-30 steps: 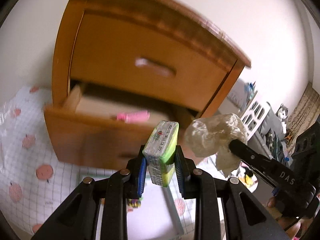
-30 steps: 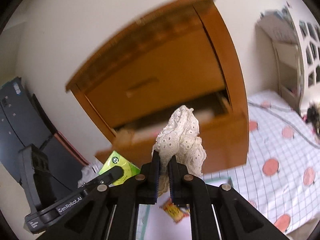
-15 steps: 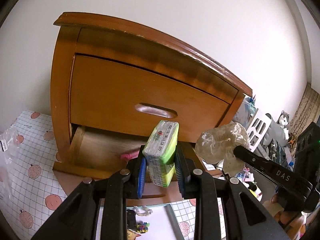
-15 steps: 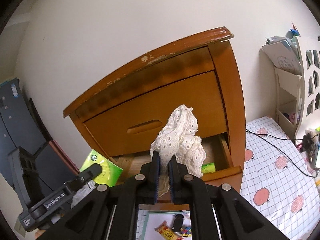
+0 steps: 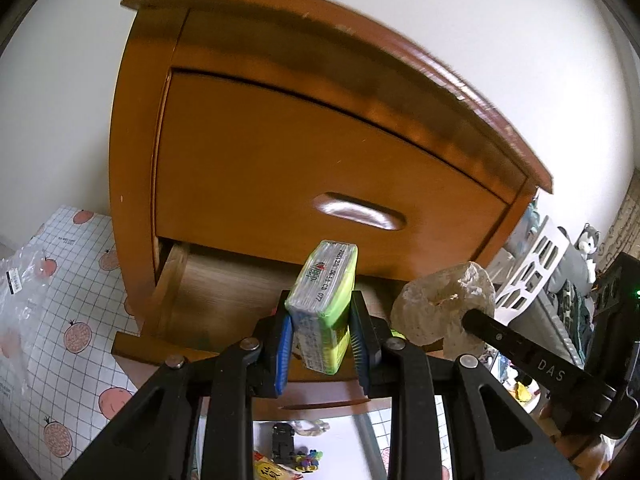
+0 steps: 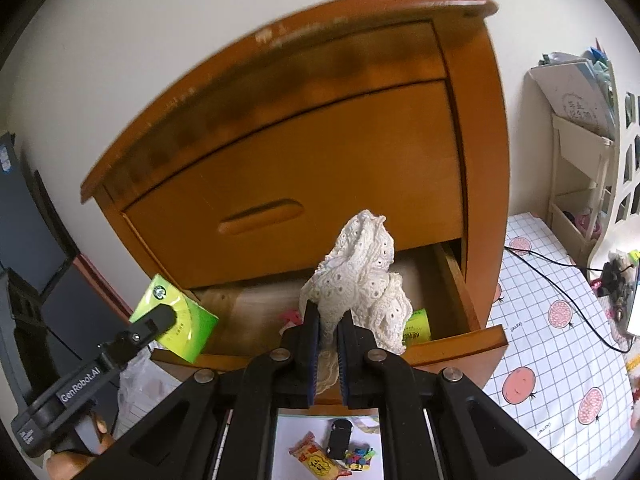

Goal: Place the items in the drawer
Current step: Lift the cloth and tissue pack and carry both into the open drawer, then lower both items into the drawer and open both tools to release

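The open drawer (image 6: 448, 344) lies straight ahead of and below both grippers, its mouth filling the lower middle of each wrist view under the closed upper drawer (image 6: 320, 184) of the wooden cabinet (image 5: 132, 128).

The left gripper (image 5: 320, 336) is clamped on a green tissue pack (image 5: 324, 300), which stands on end between the pads with its long axis pointing up and away toward the cabinet. In the left wrist view the pack sits at lower centre, in front of the drawer's mouth.

The right gripper (image 6: 328, 344) is closed tight on a bunched white lace cloth (image 6: 360, 276), which rises from the jaws in a loose upright heap at the centre of the right wrist view and partly hides the drawer's inside. Both loads look about equally near the drawer mouth, the left-hand one toward its left end, the right-hand one toward its middle and right. I judge each needs to go forward and down past the front panel before letting go.

Counted: two grippers, one tissue pack held, one lace cloth held, one drawer open, one shut. Inside the open drawer a pink item (image 6: 292, 316) and a yellow-green packet (image 6: 418, 330) show. On the white mat (image 6: 296, 428) below lie a snack packet (image 6: 316, 462), a small black object (image 6: 338, 438) and some coloured bits.
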A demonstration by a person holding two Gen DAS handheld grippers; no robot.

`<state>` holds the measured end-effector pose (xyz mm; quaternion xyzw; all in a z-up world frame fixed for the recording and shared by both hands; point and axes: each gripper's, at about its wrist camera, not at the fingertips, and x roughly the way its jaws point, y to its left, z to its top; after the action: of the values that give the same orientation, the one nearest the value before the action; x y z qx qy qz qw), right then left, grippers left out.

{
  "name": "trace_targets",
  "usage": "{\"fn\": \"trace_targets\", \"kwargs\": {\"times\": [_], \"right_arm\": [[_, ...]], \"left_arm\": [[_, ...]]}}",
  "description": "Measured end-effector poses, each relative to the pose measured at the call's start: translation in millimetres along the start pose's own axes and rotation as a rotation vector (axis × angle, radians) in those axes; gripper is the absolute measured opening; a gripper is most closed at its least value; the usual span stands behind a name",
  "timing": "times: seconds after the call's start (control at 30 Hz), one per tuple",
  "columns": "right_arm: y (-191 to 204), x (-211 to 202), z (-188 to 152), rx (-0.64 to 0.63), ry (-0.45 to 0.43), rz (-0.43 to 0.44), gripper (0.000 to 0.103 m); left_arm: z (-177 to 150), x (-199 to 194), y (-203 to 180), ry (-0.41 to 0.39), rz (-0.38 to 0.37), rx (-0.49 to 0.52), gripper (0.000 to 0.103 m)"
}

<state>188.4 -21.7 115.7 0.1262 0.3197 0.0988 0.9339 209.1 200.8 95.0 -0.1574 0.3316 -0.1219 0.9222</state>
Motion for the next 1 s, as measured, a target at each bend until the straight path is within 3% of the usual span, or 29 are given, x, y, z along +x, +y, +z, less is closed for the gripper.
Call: {"fn": "trace_targets", "kwargs": {"times": [0.5,1.0], "right_arm": [[7.4,42.1,1.4,-0.076,0.091,-0.096,0.009],[0.5,67.1,0.8,-0.072,0.153,-0.158,0.010]], "left_arm": [[1.9,39.0,21.1,0.086,0.021,-0.062,0.027],[-5.8,39.4,21.2,0.118,0.035,-0.082,0.027]]}}
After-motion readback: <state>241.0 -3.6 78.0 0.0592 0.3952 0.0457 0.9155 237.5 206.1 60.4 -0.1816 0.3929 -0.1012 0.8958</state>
